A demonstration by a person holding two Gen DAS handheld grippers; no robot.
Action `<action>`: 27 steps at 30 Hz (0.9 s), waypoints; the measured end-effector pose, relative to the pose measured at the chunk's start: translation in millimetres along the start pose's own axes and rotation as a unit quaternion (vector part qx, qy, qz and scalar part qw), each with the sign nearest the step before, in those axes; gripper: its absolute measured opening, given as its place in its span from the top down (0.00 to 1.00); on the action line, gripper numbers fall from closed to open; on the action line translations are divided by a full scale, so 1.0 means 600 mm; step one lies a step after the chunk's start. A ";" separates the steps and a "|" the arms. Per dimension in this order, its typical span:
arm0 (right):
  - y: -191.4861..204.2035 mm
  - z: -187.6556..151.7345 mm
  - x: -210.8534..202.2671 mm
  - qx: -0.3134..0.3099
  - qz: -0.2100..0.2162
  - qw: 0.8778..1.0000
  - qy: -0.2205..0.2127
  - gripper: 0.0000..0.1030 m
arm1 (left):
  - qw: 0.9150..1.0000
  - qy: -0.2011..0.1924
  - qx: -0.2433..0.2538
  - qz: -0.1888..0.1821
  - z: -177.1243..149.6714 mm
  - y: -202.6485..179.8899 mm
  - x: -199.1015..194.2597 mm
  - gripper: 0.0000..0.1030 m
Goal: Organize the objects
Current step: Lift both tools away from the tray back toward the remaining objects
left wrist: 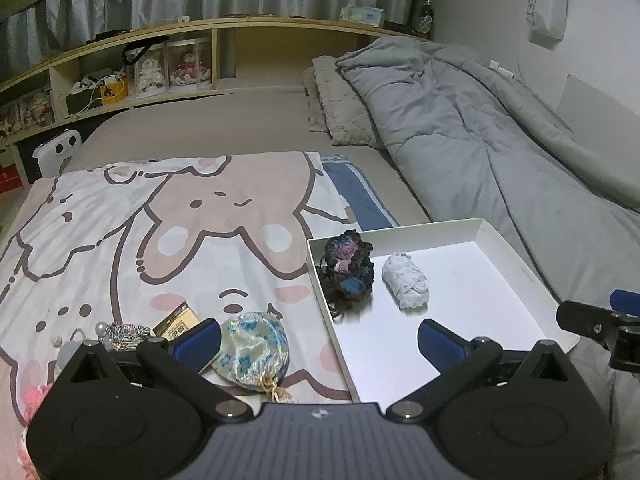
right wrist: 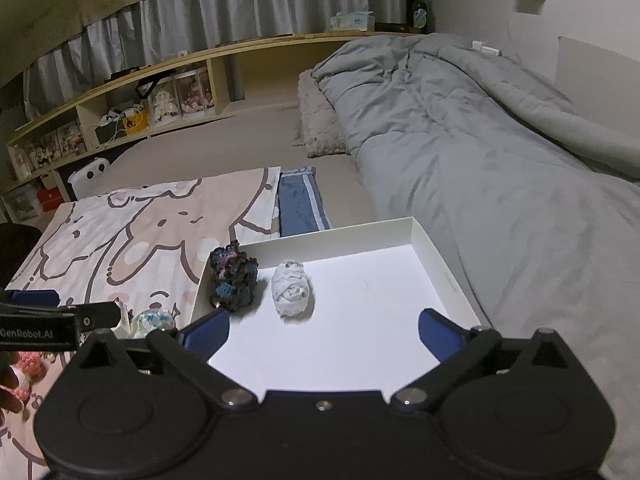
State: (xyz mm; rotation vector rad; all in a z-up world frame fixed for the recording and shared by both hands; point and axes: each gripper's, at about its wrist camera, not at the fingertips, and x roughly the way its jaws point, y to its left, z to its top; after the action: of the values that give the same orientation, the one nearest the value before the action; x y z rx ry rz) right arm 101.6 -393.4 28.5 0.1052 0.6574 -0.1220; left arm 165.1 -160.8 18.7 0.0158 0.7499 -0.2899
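A white shallow box (left wrist: 516,252) (right wrist: 448,276) lies on the bed. In it sit a dark multicoloured crochet bundle (left wrist: 349,270) (right wrist: 233,278) and a white wrapped roll (left wrist: 406,282) (right wrist: 291,289). On the cartoon blanket (left wrist: 120,220) lie a blue-and-white floral pouch (left wrist: 256,350) (right wrist: 154,320), a gold-and-black packet (left wrist: 176,322) and a beaded trinket (left wrist: 120,332). My left gripper (left wrist: 320,344) is open and empty, straddling the pouch and the box's left wall. My right gripper (right wrist: 324,334) is open and empty over the box's near part.
A grey duvet (left wrist: 480,140) covers the bed's right side, with a fuzzy pillow (left wrist: 340,108) behind. A blue striped cloth (right wrist: 298,204) lies beyond the box. A wooden shelf (left wrist: 160,68) with dolls runs along the far side. Pink items (right wrist: 24,364) lie at the left edge.
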 end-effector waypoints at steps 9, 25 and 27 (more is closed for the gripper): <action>0.002 -0.006 -0.026 0.001 -0.006 1.000 -0.009 0.00 | 1.000 -0.013 -0.005 -0.006 -0.012 0.004 -0.030 0.00; 0.083 -0.019 -0.005 -0.005 0.033 0.999 -0.005 0.00 | 0.998 -0.043 0.004 0.039 -0.031 0.111 -0.086 0.00; 0.102 -0.021 0.000 -0.006 0.044 0.999 -0.005 0.00 | 0.998 -0.045 0.004 0.050 -0.033 0.131 -0.094 0.00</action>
State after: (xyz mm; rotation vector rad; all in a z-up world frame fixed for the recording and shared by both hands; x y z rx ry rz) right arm 102.8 -331.3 22.0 0.1208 0.6420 -0.0335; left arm 133.6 -68.6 35.2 0.0469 0.6567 -0.1977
